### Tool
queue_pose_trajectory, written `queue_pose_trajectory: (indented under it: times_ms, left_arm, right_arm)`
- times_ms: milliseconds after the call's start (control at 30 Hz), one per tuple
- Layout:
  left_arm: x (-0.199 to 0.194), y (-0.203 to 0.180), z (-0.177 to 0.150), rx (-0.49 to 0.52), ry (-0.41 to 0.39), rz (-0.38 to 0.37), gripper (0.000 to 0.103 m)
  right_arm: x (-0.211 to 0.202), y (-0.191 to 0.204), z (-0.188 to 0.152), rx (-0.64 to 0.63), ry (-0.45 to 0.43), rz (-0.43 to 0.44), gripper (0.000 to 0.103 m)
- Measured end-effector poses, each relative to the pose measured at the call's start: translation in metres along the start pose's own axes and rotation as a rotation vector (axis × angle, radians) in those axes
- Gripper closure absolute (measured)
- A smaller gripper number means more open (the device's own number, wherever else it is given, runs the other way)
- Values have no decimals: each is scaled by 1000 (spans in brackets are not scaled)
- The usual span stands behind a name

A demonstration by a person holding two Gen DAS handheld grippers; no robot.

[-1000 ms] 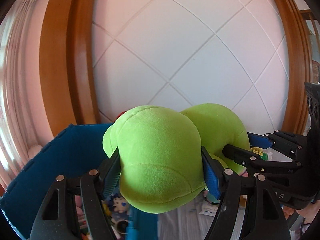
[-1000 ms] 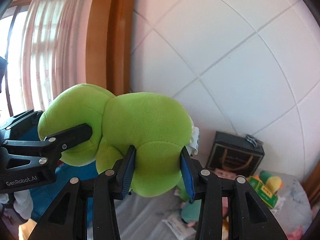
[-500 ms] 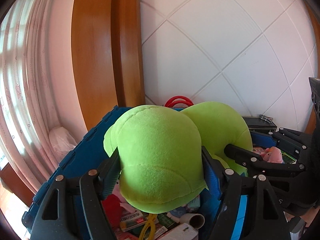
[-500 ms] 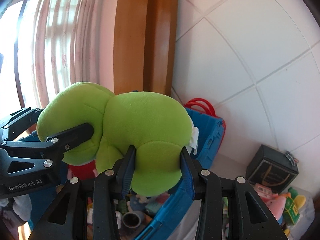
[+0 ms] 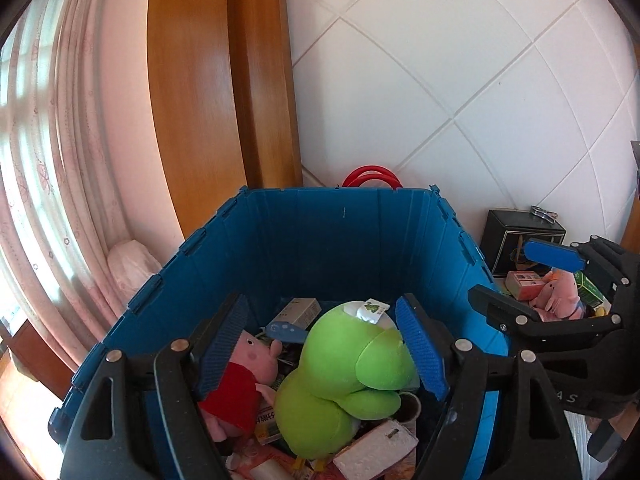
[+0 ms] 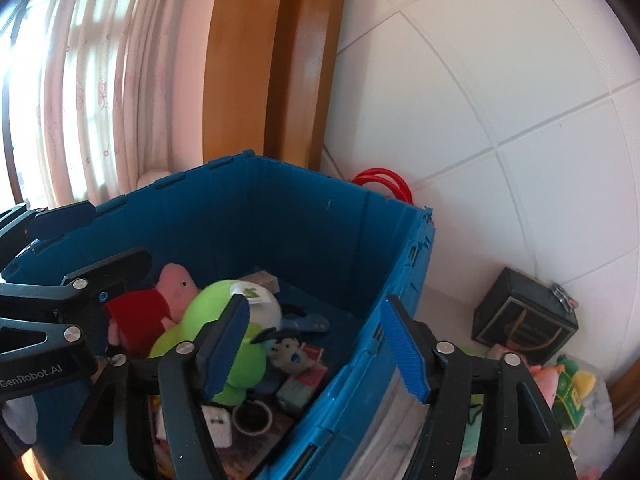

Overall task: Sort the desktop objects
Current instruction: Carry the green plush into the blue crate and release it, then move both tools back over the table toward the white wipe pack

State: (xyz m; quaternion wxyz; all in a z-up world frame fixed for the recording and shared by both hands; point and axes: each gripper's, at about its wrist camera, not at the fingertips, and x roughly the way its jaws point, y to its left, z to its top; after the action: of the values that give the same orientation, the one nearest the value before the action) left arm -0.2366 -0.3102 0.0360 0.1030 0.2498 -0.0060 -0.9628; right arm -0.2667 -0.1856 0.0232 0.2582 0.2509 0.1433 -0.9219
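The green plush toy (image 5: 340, 372) lies loose inside the blue crate (image 5: 340, 224), on top of other toys, next to a pink pig plush in a red dress (image 5: 240, 380). It also shows in the right wrist view (image 6: 216, 312). My left gripper (image 5: 320, 356) is open and empty, held above the crate over the plush. My right gripper (image 6: 316, 352) is open and empty, above the crate's right wall (image 6: 360, 364). The right gripper also shows in the left wrist view (image 5: 524, 280).
The crate holds several boxes, a cup (image 6: 252, 416) and small toys. A black box (image 6: 524, 328) stands by the tiled wall to the right, with a pink plush (image 5: 556, 296) and small cartons (image 6: 572, 392) on the table. A wooden frame and curtain stand behind.
Both grippers have opened and let go of the green plush, which has dropped into the blue crate. Both cameras have tilted down toward the crate.
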Motion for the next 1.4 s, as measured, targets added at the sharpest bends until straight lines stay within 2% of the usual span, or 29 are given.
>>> queue_pose_trajectory:
  times_ms: [67,167,400,600,867,1033,1133,1233,1400]
  left_arm:
    - [-12,-3,-3,-3,-25,-3,26]
    - [-33,-9,-6,-12,-82,-16,26]
    - [-76,-35,-15,-44,-184,-69,16]
    - [-105,-69,-22,-55,-233,-118,15]
    - [-140,-132,-34,-9,-283,-275,15]
    - [-140,-183,-46,25,-238,-420,15]
    - [-133,-218,-55,66,-193,-461,15]
    - [-115,-248,-66,73,-122,-467,15]
    - [-67,-292,-88,58,26,-386,15]
  right_arm:
    - [-10,-8,-5,22,-28,-6,11]
    - [-29,-20,-14,59,-72,-6,0]
    - [-79,-39,-40,92,-146,-43,0]
    - [-115,-65,-73,179,-170,-93,0]
    - [-163,-110,-132,279,-162,-252,0]
    - [-196,-151,-183,345,-110,-415,0]
    - [-216,-184,-218,403,-71,-491,0]
    - [-237,-221,-254,458,-30,-563,0]
    - [-258,-292,-313,553,51,-644,0]
